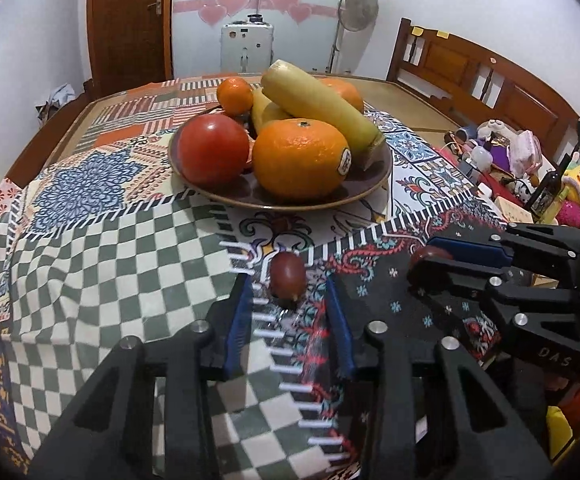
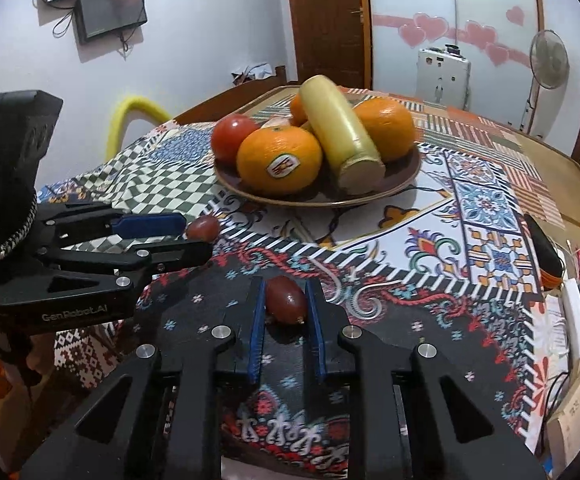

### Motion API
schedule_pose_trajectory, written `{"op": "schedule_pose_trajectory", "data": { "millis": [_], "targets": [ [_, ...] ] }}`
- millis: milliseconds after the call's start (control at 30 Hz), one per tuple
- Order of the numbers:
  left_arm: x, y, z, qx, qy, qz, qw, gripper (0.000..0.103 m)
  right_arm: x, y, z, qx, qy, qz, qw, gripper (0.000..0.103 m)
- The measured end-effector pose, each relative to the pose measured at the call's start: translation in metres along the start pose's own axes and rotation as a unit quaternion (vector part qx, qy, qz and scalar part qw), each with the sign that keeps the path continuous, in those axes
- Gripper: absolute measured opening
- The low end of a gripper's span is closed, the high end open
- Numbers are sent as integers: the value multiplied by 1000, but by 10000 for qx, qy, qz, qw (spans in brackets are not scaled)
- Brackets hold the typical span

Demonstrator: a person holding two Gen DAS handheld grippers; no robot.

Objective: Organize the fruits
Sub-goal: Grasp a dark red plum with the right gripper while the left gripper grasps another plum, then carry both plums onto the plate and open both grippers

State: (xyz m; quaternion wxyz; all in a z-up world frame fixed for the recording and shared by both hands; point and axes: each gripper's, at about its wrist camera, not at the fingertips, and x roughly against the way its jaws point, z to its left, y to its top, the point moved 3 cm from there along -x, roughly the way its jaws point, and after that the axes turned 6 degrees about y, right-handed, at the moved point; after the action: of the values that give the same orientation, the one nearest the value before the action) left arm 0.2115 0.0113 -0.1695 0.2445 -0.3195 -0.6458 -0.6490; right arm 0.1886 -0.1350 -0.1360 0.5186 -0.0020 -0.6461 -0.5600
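Though half-hidden, right gripper [image 2: 286, 304] grips a date [image 2: 286, 305] — left gripper's [image 1: 288, 300] contact unclear.

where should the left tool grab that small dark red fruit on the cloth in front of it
Grip the small dark red fruit across its narrow middle, coming down from above and behind with the left tool. It is a smooth oval lying lengthwise between the blue pads, so its long sides already face them.
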Motion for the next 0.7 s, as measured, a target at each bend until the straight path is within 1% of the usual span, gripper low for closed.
{"op": "schedule_pose_trajectory", "data": {
  "millis": [33,167,300,433,700],
  "targets": [
    [-2,1,-1,-5,10,-8,10000,35,1,0,-1,-9,-9,-18,10000,18],
    [-6,5,-4,-21,42,-44,10000,24,3,5,-6,-53,-46,-91,9999,18],
    [-8,6,-2,-3,92,-64,9999,17,6,8,-7,-74,-70,-156,9998,18],
    [-4,6,4,67,41,-73,9999,16,8,12,-9,-98,-83,-225,9997,18],
    [18,17,18,122,96,-344,9993,16,17,31,-9,-32,-104,-461,9989,18]
  ]
}}
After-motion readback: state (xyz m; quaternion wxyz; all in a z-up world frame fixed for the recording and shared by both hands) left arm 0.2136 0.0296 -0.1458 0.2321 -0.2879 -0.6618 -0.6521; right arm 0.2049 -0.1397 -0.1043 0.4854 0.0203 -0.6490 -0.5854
